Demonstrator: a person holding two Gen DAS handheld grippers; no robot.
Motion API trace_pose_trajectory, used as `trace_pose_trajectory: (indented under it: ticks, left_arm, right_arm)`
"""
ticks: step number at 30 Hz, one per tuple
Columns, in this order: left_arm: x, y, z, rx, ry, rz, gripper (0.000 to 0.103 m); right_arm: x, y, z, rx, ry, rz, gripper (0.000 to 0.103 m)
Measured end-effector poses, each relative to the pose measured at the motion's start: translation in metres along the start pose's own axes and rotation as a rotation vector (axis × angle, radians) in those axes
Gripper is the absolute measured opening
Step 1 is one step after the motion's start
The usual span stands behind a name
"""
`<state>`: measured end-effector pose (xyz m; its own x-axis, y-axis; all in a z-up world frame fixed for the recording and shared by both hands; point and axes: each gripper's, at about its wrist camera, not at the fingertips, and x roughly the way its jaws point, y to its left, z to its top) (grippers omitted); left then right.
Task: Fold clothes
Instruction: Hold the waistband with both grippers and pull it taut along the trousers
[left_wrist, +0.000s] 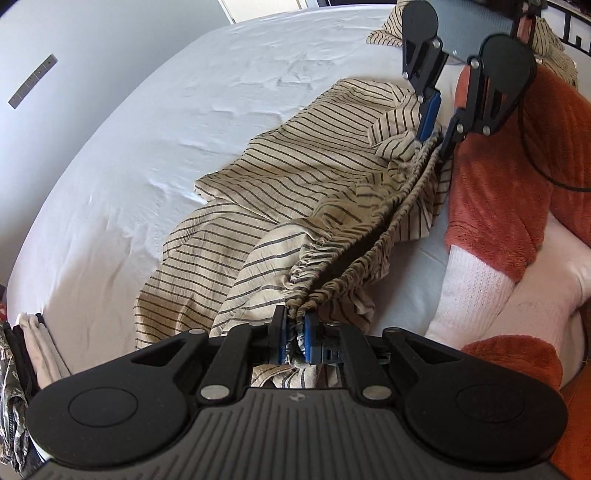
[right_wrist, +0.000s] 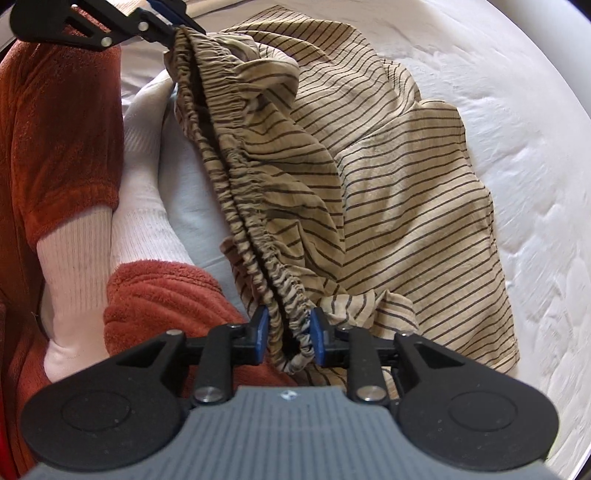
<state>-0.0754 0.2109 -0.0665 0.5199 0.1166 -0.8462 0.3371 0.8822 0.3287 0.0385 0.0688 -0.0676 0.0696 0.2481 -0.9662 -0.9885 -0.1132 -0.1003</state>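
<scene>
Beige trousers with dark stripes (left_wrist: 295, 166) lie crumpled on a white bed sheet (left_wrist: 184, 92). Their gathered elastic waistband (left_wrist: 373, 225) stretches between both grippers. My left gripper (left_wrist: 295, 328) is shut on one end of the waistband at the bottom of the left wrist view. My right gripper (left_wrist: 436, 142) grips the other end at the upper right. In the right wrist view the right gripper (right_wrist: 290, 332) holds the bunched waistband (right_wrist: 240, 177) between its blue pads (right_wrist: 261, 325). The left gripper (right_wrist: 173, 27) pinches the far end at the top left. The trousers (right_wrist: 388, 166) spread out to the right.
A person's legs in orange fleece (left_wrist: 498, 166) and white socks (left_wrist: 469, 291) rest on the bed beside the trousers. A second striped garment (left_wrist: 386, 31) lies at the far end. A stack of folded clothes (left_wrist: 26, 354) sits off the bed's near left corner.
</scene>
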Motion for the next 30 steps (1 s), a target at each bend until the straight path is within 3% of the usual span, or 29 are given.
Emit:
trace_pose_trajectory:
  ticks: [11, 13, 18, 21, 23, 25, 30]
  left_arm:
    - [-0.01, -0.004, -0.009, 0.007, -0.009, 0.028, 0.01]
    - [-0.01, -0.004, -0.01, -0.002, -0.012, 0.033, 0.01]
    - [-0.012, -0.006, -0.013, -0.012, -0.018, 0.039, 0.01]
    - [-0.014, -0.004, -0.014, -0.025, -0.017, 0.044, 0.01]
    - [-0.015, -0.003, -0.015, -0.031, -0.018, 0.046, 0.01]
    - [-0.016, -0.004, -0.016, -0.032, -0.018, 0.046, 0.01]
    - [-0.017, -0.004, -0.019, -0.026, -0.002, 0.052, 0.01]
  right_arm:
    - [0.009, 0.022, 0.006, -0.105, -0.034, -0.079, 0.051]
    - [0.006, 0.025, 0.006, -0.14, -0.032, -0.068, 0.06]
    - [0.012, 0.032, 0.004, -0.191, -0.008, -0.084, 0.06]
    - [0.015, 0.033, 0.002, -0.17, -0.013, -0.072, 0.053]
    - [0.015, 0.033, 0.0, -0.155, -0.017, -0.066, 0.039]
    - [0.015, 0.033, -0.001, -0.141, -0.02, -0.06, 0.019]
    - [0.004, 0.031, -0.004, -0.104, -0.044, -0.067, 0.011]
